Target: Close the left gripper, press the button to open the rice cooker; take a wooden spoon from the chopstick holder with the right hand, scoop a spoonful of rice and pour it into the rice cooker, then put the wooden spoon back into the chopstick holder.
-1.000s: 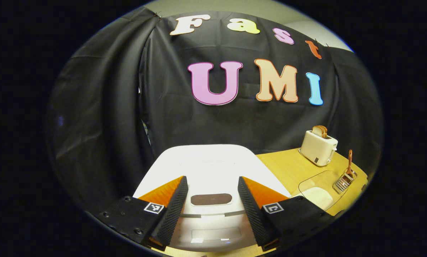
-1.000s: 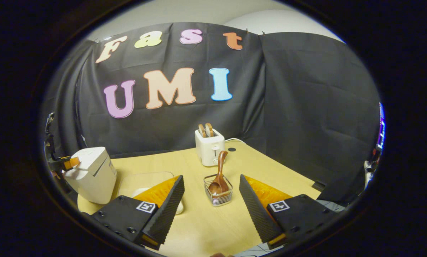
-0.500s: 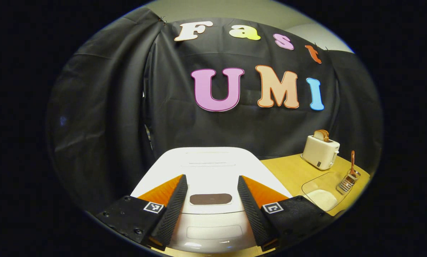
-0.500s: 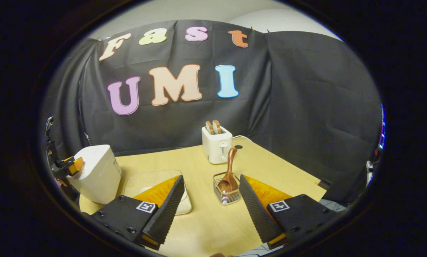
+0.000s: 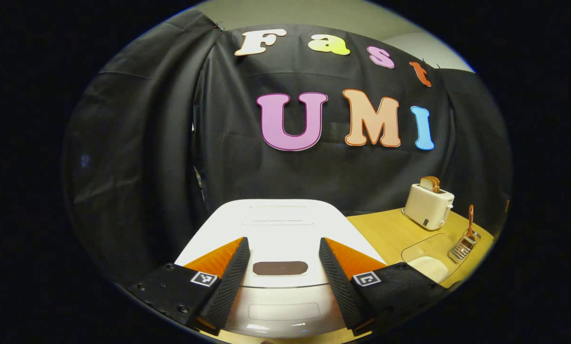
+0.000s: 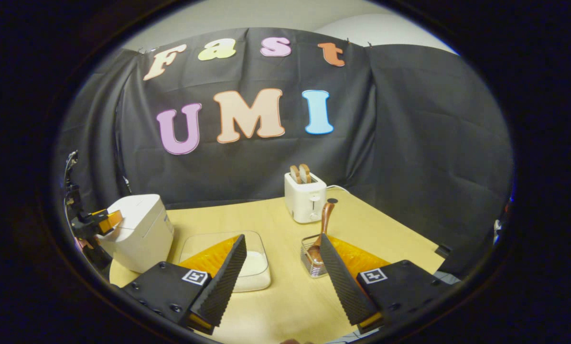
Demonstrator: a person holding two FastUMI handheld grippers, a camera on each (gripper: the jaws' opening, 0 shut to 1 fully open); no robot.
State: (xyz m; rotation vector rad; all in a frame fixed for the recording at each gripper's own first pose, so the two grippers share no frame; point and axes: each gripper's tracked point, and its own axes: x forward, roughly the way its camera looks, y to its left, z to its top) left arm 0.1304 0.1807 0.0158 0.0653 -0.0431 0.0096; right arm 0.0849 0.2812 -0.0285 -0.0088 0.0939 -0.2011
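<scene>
The white rice cooker (image 5: pixel 275 224) sits shut right below my left gripper (image 5: pixel 283 242), which is open, its fingers astride the lid and the dark oval button (image 5: pixel 280 268). In the right gripper view the cooker (image 6: pixel 139 231) stands at the far left with the left gripper (image 6: pixel 96 222) at its front. My right gripper (image 6: pixel 283 237) is open and holds nothing. The wooden spoon (image 6: pixel 324 220) stands bowl-down in the wire chopstick holder (image 6: pixel 310 258), partly behind my right finger. A clear dish of rice (image 6: pixel 252 262) lies between cooker and holder.
A white toaster (image 6: pixel 305 197) with two slices of bread stands at the back of the wooden table (image 6: pixel 285 296). The left gripper view has the toaster (image 5: pixel 428 203), the dish (image 5: pixel 426 260) and the holder (image 5: pixel 462 246) at the right. Black cloth walls close the booth.
The right gripper view has swung left: the holder, toaster and dish drifted right, and the holder now sits by the right finger. The left gripper has shifted only slightly over the cooker.
</scene>
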